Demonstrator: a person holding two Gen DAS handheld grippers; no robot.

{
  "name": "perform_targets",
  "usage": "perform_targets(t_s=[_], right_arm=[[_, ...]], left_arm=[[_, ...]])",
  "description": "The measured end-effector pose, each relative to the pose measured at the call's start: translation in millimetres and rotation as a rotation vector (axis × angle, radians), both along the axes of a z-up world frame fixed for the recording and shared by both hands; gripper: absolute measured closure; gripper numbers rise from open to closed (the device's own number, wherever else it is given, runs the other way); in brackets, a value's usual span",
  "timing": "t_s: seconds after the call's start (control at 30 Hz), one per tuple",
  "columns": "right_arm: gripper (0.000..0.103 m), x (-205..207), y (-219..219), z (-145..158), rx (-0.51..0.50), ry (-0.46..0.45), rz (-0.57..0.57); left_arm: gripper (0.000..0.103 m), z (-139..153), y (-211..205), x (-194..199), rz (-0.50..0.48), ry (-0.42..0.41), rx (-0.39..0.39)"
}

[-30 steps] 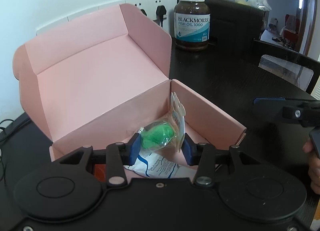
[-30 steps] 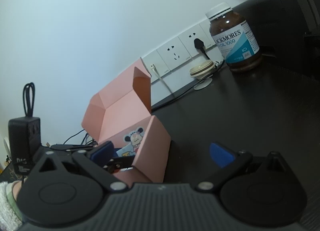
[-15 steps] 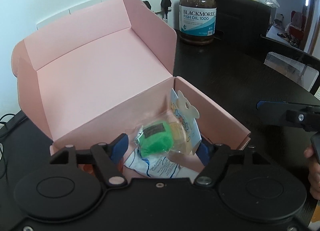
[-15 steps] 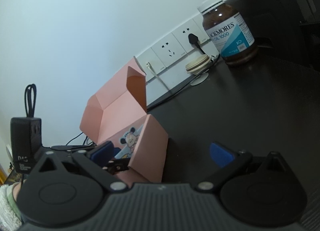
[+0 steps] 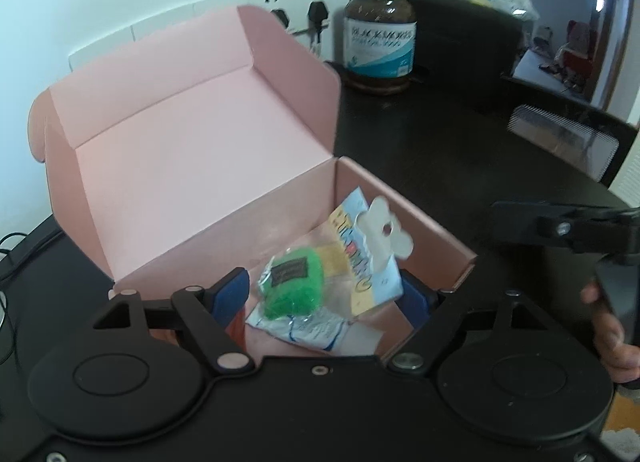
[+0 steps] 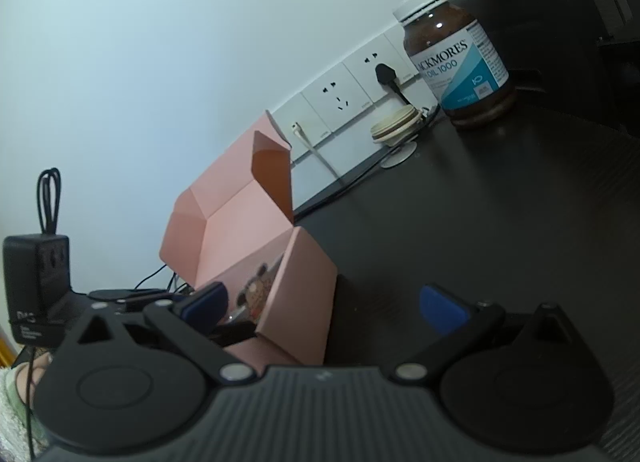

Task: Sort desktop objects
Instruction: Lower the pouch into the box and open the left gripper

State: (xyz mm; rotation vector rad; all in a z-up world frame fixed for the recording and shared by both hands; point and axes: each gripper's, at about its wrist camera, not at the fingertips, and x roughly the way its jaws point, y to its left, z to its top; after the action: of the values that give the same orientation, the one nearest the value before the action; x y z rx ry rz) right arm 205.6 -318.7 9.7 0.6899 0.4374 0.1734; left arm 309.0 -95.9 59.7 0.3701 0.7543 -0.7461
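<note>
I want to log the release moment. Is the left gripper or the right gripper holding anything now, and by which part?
Nothing is held. The left gripper is opening; the green packet lies between its fingers, untouched, inside the pink box. The right gripper is open, empty.

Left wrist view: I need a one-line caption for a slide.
Left hand-held gripper opening over the pink box, green packet lying free between its blue pads.

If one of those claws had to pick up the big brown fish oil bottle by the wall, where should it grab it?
Probably around the fish oil bottle's labelled middle, coming in level from the open table side. It stands upright and round, so the two jaws can close on opposite sides of the body. The wall sockets stand behind it and a dark cabinet beside it, so the front looks like the freest approach. The white cap is narrower, but gives less to hold.
</note>
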Motion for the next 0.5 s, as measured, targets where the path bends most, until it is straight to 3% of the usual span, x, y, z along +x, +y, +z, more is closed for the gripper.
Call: perform_targets(t_s=[0.27, 0.5], right_arm=[[0.001, 1, -1, -1, 0.008, 0.004, 0.0], [0.001, 1, -2, -1, 0.008, 0.008, 0.001]], left_arm=[[0.024, 15, 7, 0, 0.053, -0.028, -0.076], [0.024, -5, 1, 10, 0.127, 0.004, 0.001]])
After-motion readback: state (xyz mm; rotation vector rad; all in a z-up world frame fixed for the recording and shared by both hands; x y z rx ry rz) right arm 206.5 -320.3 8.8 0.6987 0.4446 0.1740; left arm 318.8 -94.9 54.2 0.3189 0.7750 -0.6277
